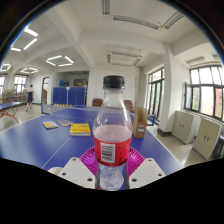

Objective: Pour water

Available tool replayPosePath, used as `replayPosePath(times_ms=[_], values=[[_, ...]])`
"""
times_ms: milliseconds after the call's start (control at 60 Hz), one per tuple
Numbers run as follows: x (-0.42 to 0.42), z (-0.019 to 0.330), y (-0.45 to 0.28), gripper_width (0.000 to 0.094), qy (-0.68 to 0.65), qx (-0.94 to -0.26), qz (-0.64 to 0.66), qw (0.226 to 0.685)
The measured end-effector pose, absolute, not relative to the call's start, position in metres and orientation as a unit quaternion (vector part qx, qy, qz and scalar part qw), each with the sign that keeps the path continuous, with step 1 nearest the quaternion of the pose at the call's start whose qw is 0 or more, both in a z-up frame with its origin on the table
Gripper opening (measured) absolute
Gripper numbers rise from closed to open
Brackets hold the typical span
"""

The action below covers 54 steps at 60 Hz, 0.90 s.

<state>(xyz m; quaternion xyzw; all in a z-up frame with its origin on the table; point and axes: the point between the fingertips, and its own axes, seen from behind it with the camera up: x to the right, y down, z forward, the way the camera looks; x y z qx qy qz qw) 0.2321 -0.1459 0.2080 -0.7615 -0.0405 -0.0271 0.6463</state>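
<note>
Gripper view is showing you a clear plastic bottle [112,135] with a black cap and a red label, standing upright between the two fingers of your tool [112,172]. The pink pads are sitting close against the bottle's lower body on both sides, so the tool is looking clamped on it, and the bottle seems raised above the blue tabletop [30,140] rather than resting there, though its base is hidden.

Water is filling the bottle to about the shoulder, and the cap is appearing to be in place. No cup or other vessel to pour into is showing anywhere ahead of the fingers. Far on the tabletop, left of the bottle, a yellow box [79,128] and some flat items [50,124] are lying well apart from it.

Judging by this, you are only at the holding stage: the grasp is done, while uncapping, tilting and pouring are all waiting.
</note>
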Motion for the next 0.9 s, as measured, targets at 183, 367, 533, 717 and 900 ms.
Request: replayPosePath(times_ms=[183,367,533,717,900], values=[[0.228,0.121,-0.134,0.0326,-0.016,-0.79,0.008,0.612],[0.228,0.093,-0.149,0.0337,-0.004,-0.787,0.028,0.616],[0.223,0.091,-0.146,0.0489,-0.024,-0.793,0.02,0.609],[0.235,0.09,-0.178,0.0814,-0.006,-0.828,0.004,0.56],[0.226,0.139,-0.262,0.0849,-0.003,-0.837,-0.012,0.548]])
